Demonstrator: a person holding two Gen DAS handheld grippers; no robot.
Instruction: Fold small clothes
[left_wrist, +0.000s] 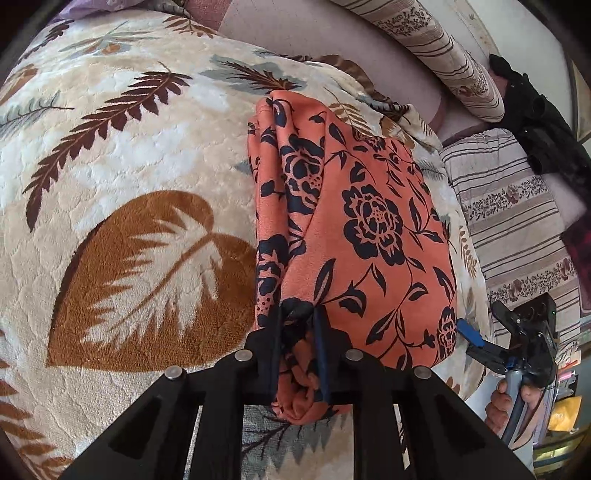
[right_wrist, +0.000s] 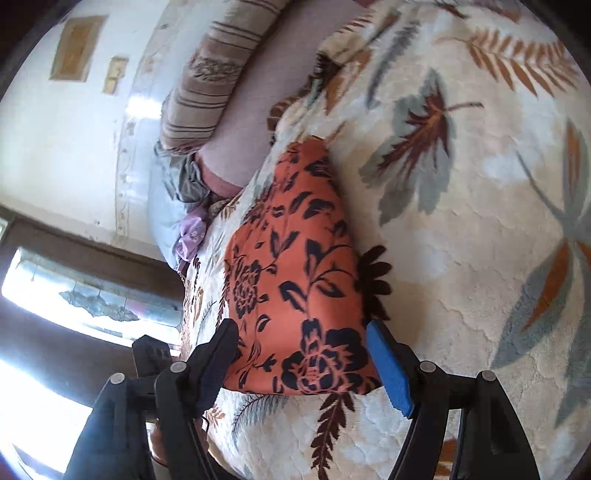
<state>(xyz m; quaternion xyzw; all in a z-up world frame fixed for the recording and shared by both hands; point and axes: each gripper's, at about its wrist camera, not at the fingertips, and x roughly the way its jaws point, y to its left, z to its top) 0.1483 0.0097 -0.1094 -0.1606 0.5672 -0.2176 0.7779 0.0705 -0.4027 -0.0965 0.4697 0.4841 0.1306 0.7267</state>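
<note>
An orange cloth with a dark blue flower print (left_wrist: 369, 221) lies folded into a long strip on a cream leaf-patterned blanket (left_wrist: 129, 147). My left gripper (left_wrist: 298, 314) is shut on the bunched near end of the cloth, which bulges out below the fingers. In the right wrist view the same cloth (right_wrist: 295, 240) stretches away over the blanket (right_wrist: 461, 221). My right gripper (right_wrist: 301, 328) stands open, its black finger and blue pad (right_wrist: 388, 365) on either side of the cloth's near end without pressing it. The left wrist view shows the right gripper (left_wrist: 480, 339) just off the cloth's right edge, held by a hand (left_wrist: 498, 410).
Striped pillows (left_wrist: 509, 206) lie at the right edge of the bed, with another (right_wrist: 214, 85) by the wall. A black object (left_wrist: 543, 122) rests beyond them. A purple garment (right_wrist: 192, 232) sits near the bed's far corner. A bright window (right_wrist: 92, 295) is at the left.
</note>
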